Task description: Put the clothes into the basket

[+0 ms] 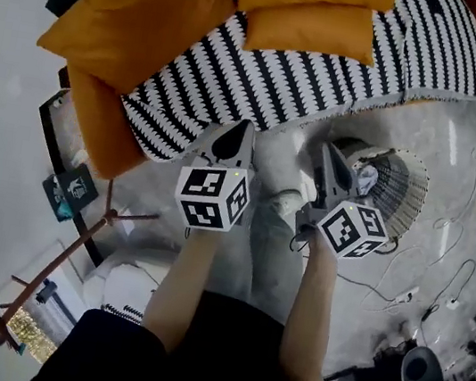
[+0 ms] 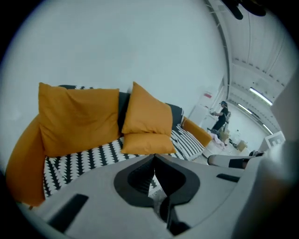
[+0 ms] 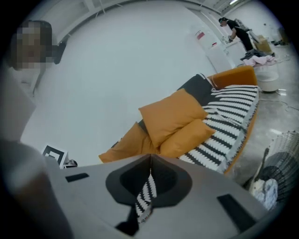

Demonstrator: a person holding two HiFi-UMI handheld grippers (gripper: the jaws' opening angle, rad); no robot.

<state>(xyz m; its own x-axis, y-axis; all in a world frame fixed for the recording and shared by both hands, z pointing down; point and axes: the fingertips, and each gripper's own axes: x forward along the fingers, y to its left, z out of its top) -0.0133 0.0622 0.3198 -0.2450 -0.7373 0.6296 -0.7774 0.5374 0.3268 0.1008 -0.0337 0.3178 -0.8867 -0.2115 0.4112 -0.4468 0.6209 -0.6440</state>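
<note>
The left gripper (image 1: 239,133) and the right gripper (image 1: 328,159) sit side by side in the middle of the head view, both pointing up the frame toward the sofa (image 1: 329,78). Each has its jaws pressed together at the tips and holds nothing. In their own views only the sofa's striped cover shows through the slit behind them.

The basket (image 1: 407,194) stands on the floor at centre right, just beside the right gripper, so the right hand is the nearer one. A pale bundle of clothes (image 1: 368,178) already lies inside it, near the rim closest to that gripper.

No loose garment shows on the sofa, only orange cushions (image 1: 308,11). Something pinkish at the far upper right edge may be more clothes, but it is too small to tell. If so, the next reach would go up and to the right, past the basket.
</note>
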